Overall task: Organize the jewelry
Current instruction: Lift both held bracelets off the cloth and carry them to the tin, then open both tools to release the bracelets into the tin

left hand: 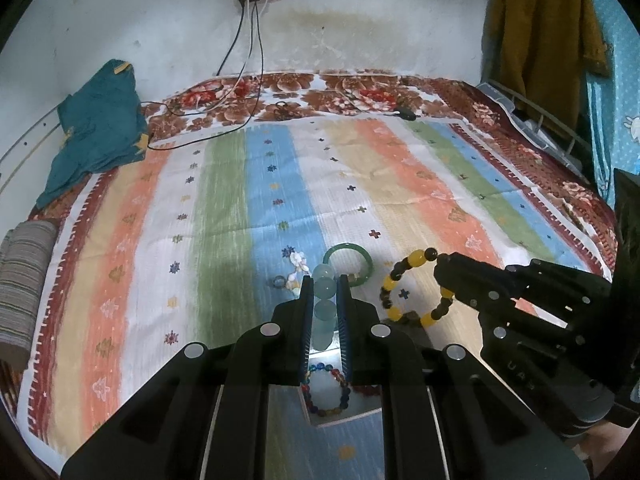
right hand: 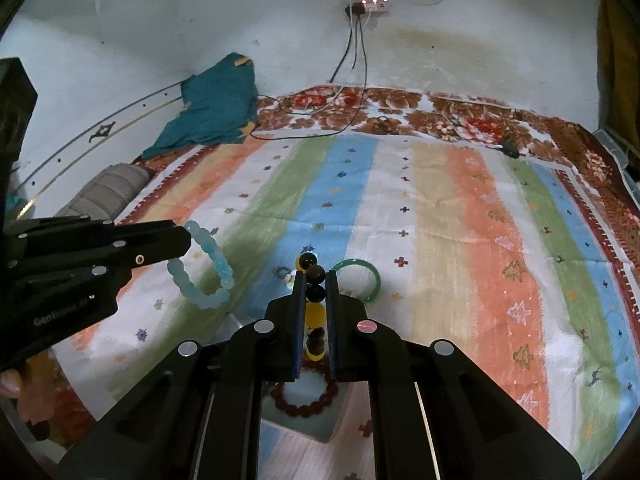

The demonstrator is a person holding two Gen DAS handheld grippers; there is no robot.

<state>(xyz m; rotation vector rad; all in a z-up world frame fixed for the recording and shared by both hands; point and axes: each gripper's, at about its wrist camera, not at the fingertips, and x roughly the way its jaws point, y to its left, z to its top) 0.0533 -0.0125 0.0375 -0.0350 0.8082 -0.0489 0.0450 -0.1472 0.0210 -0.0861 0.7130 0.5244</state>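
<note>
Our left gripper point(left hand: 325, 300) has its fingers clamped on a pale blue bead bracelet point(left hand: 323, 308), which hangs lifted above the bed point(left hand: 224, 208). Our right gripper point(right hand: 316, 300) pinches a yellow-and-dark bead bracelet point(right hand: 314, 312) the same way. We judge both are held up for carrying to storage. A green bangle point(left hand: 366, 264), small ring point(left hand: 279, 280) and shell piece point(left hand: 298, 266) lie on the bed beyond.

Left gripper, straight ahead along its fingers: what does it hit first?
Probably the green bangle lying on the striped bedsheet, directly beyond the left gripper, which is shut on the pale blue bead bracelet. Depth is unclear: held high, it could pass over the bangle.
</note>
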